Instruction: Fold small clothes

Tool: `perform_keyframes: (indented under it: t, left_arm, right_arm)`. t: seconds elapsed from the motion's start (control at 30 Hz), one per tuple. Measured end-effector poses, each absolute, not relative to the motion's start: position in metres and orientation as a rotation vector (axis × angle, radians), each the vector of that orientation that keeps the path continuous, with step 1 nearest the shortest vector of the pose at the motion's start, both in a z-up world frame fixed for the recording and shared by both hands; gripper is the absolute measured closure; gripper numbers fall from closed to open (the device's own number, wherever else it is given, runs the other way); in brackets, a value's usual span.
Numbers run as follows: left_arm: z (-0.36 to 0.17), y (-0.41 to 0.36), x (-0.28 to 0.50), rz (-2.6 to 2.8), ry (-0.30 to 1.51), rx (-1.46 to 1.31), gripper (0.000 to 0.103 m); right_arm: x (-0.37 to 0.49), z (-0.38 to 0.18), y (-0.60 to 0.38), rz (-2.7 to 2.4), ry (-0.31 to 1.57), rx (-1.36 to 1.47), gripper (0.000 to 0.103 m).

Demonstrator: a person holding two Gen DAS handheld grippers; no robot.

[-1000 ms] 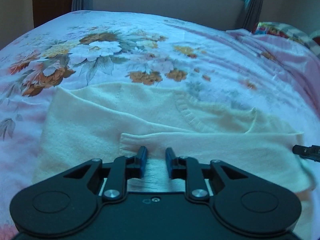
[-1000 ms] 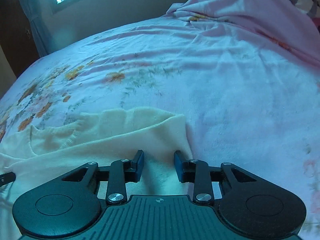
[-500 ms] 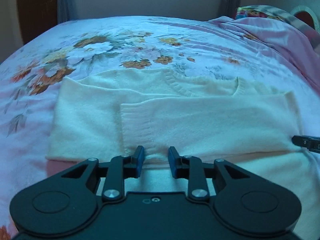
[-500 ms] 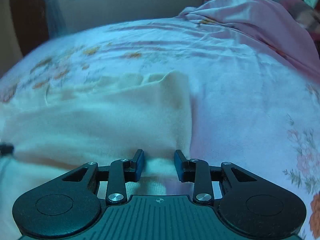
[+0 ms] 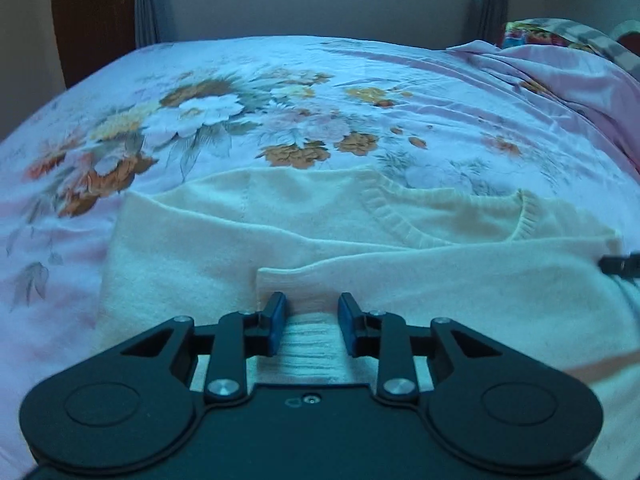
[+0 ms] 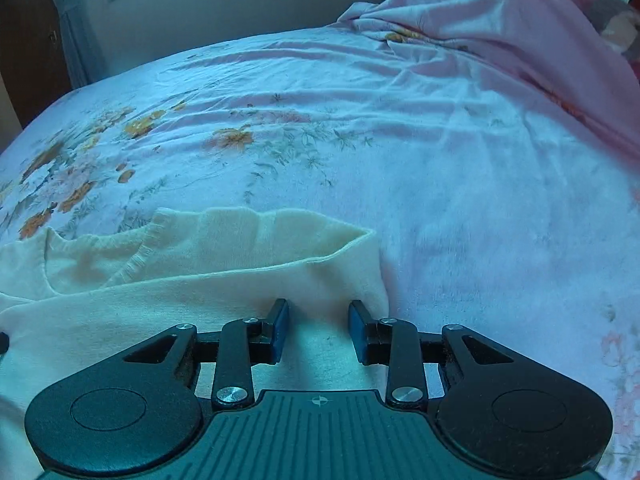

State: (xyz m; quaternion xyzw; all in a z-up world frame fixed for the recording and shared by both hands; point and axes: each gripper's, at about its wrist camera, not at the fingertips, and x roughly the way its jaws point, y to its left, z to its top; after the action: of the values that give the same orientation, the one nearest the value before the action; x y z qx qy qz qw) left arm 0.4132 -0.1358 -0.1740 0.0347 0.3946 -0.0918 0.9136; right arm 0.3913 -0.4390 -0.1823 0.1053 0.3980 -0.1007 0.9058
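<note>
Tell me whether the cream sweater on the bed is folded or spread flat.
Partly folded. The cream sweater has a sleeve with ribbed cuff laid across its front, and the neckline still shows.

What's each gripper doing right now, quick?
Left gripper: open, jaws just been opening, sweater cuff between them.
Right gripper: sweater between the jaws; grip cannot be told.

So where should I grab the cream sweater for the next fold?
Probably take the cream sweater by its near folded edge, one gripper toward each end, coming in low from the near side. The sleeve cuff already lies folded across the body and the neckline faces away, so lifting the near edge would likely carry it over toward the neckline.
</note>
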Motion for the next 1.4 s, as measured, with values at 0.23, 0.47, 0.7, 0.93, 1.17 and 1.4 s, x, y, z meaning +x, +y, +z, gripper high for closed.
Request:
perform_keyframes:
  t: [0.23, 0.47, 0.7, 0.93, 1.17, 1.4]
  left_arm:
    - [-0.169, -0.118, 0.358, -0.222, 0.822, 0.076, 0.072]
    - [-0.150, -0.094, 0.304, -0.243, 0.846, 0.062, 0.072]
    - [-0.158, -0.056, 0.233, -0.240, 0.926, 0.046, 0.071]
    - [-0.159, -0.028, 0.169, -0.243, 0.917, 0.070, 0.071]
    - [-0.150, 0.010, 0.125, -0.186, 0.928, 0.041, 0.068]
    - [-0.158, 0.030, 0.097, -0.203, 0.969, 0.005, 0.065]
  right_arm:
    - [0.313, -0.157, -0.403, -0.093, 0.736, 0.233, 0.071]
    - [0.258, -0.162, -0.368, -0.066, 0.805, 0.220, 0.070]
    - [0.173, -0.165, -0.347, -0.018, 0.851, 0.257, 0.070]
    - [0.098, -0.177, -0.330, -0.005, 0.871, 0.256, 0.071]
    - [0.036, -0.170, -0.331, -0.012, 0.882, 0.306, 0.070]
    - [-0.003, -0.170, -0.337, -0.032, 0.908, 0.318, 0.070]
